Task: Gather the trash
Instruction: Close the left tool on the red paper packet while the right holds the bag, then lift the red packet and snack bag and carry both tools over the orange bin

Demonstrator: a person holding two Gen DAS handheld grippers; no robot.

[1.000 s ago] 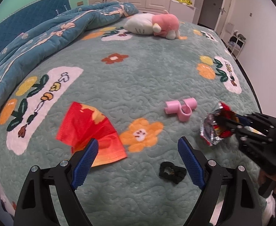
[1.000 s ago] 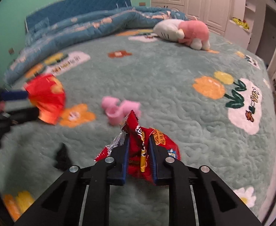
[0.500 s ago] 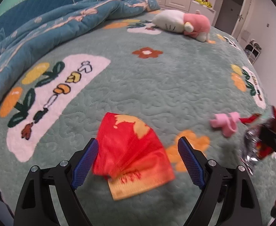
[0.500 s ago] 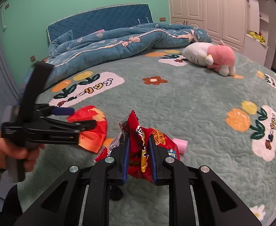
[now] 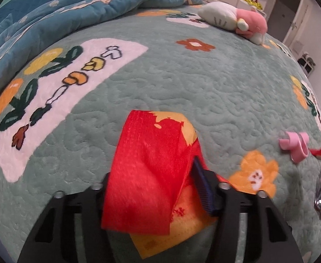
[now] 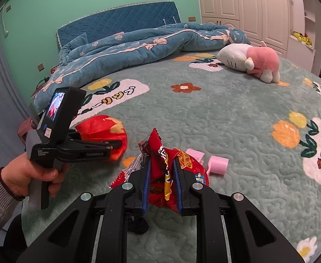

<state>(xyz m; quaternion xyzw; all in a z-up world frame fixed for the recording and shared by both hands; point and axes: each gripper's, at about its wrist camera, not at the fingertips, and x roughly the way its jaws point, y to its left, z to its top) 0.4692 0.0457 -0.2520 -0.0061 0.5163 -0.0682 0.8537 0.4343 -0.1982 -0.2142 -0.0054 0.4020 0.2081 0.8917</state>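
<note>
The left gripper [image 5: 160,188] has its jaws pinched on the red-and-orange wrapper [image 5: 151,175], which bulges up between them and drapes forward over the fingers; only 1 blue pad shows, on the right of the fold. In the right wrist view the same wrapper [image 6: 103,131] bunches at the tip of that gripper [image 6: 114,144], apparently lifted off the green floral bedspread [image 6: 226,114], though contact underneath is hidden. The right gripper [image 6: 161,186] is clamped narrowly on a red snack bag [image 6: 162,164], its crinkled top standing upright between the 2 blue pads.

Both tools look loaded, so I judge the next move is carrying the 2 pieces away to a bin, which no view shows.

Ahead of the right gripper, just beyond the snack bag, lie pink foam curlers [image 6: 217,164]; from the left wrist they sit to the right [image 5: 296,146], beside an orange flower print. They are nearer the right hand. A small black item [image 6: 138,225] lies under the right gripper, too hidden to name. A pink-and-white plush toy [image 6: 252,61] rests far up the bed, near the rumpled blue quilt [image 6: 138,43].
</note>
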